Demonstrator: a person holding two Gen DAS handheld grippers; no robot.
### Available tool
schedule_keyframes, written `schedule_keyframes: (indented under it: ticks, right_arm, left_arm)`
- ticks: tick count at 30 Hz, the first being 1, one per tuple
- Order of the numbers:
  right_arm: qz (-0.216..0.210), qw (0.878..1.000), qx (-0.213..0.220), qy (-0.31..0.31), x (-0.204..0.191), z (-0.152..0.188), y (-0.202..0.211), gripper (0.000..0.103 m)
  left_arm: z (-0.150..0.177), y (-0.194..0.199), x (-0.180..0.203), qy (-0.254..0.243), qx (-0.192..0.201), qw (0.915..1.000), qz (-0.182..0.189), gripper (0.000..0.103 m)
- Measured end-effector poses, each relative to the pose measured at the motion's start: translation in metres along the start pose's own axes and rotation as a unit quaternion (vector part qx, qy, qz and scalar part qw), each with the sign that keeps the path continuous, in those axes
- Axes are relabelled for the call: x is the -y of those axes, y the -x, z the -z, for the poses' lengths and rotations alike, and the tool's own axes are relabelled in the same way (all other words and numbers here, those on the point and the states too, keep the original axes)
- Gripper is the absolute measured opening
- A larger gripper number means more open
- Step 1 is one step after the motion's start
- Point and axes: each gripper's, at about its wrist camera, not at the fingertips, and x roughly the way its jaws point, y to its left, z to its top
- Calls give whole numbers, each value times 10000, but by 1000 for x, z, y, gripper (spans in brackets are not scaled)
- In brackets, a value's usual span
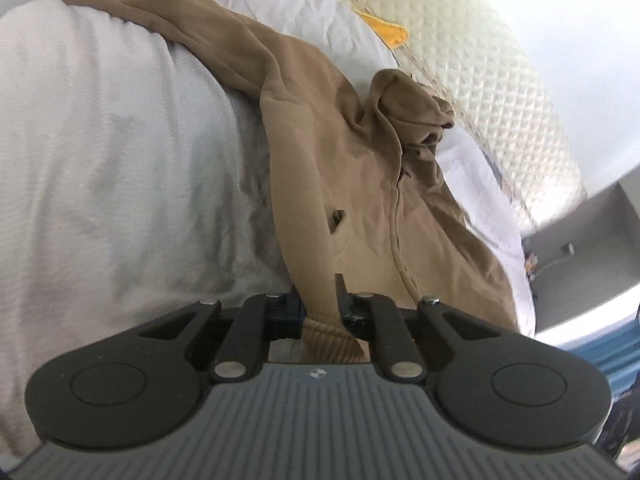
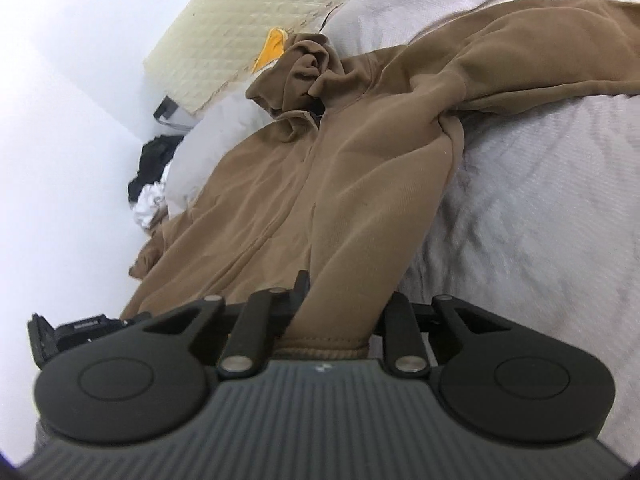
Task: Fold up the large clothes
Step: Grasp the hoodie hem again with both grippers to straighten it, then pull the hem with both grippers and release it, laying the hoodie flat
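Both claws have a bite on the tan hoodie (image 1: 340,184) now. The left gripper (image 1: 320,304) is clamped tight on the ribbed hem band, which bunches up between its fingers, and the cloth rises taut from the grip toward the body of the garment. The right gripper (image 2: 340,308) is pinched on the hem too, a broad fold of tan fabric running straight out from between its jaws, with the ribbed edge tucked against the gripper's body.

The hoodie itself lies spread front-up on the white bedspread (image 1: 120,160), zip line running up the middle to the crumpled hood (image 1: 408,120), which sits near the head of the bed. One sleeve (image 1: 168,20) trails out long across the cover toward the far edge; its cuff is balled up at the end. Beyond the hood, the cream quilted headboard (image 1: 480,60), and a yellow scrap (image 2: 272,50) peeking out beside it. A white pillow (image 2: 212,140) lies just beside the hoodie's shoulder, at the bed's edge.
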Motion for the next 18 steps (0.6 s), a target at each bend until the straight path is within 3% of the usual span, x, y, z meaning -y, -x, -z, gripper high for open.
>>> schedule_keyframes:
  ticks: [8, 10, 18]
  right_arm:
    - [571, 9970, -461, 230, -10, 39, 24, 21]
    - [809, 9949, -572, 186, -8, 48, 18, 23]
    - [1006, 9932, -589, 15, -3, 58, 9, 28]
  left_arm:
    - [33, 35, -1, -241, -494, 9980, -314, 13]
    - [38, 32, -1, -366, -571, 9967, -447, 14]
    - [42, 14, 11, -645, -773, 9908, -900, 14]
